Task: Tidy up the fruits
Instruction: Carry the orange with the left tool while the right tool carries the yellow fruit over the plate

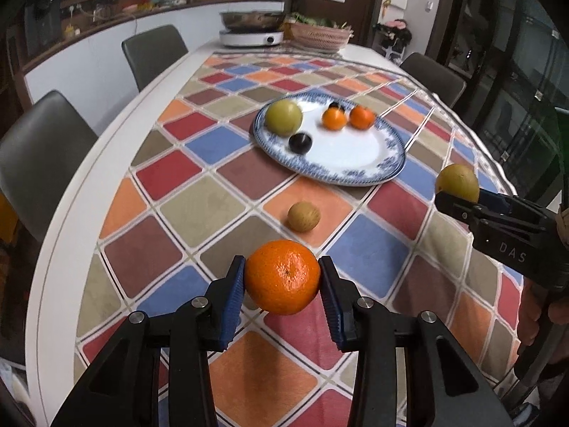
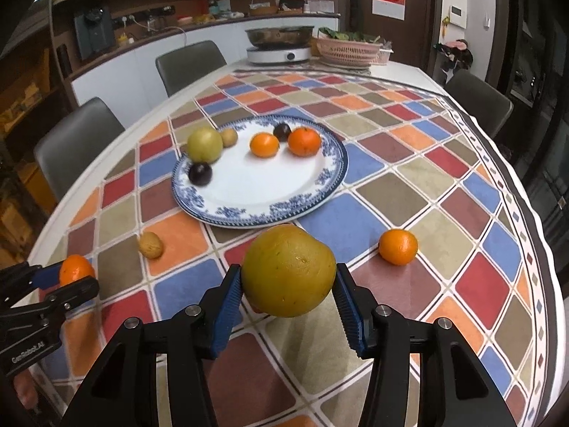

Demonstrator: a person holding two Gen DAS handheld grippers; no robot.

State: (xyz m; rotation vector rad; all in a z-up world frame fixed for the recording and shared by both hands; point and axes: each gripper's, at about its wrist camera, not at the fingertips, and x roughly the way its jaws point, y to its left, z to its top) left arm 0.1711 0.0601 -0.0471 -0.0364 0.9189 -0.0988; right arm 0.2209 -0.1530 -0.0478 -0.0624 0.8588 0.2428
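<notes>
The plate (image 2: 330, 178) held six fruits; the left hand-held gripper (image 1: 282, 277) clamped a mandarin (image 1: 282, 275), the right hand-held gripper (image 2: 288, 277) a yellow-green fruit (image 2: 288, 270).

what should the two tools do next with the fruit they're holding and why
Probably carry both forward to the plate: the left tool grips an orange, the right tool a yellow-green fruit, and the plate's near half is bare.

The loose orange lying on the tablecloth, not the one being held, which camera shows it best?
The right wrist view. There the loose orange lies in plain sight on the tablecloth, right of the yellow-green fruit held by the right gripper. The left wrist view does not show it.
</notes>
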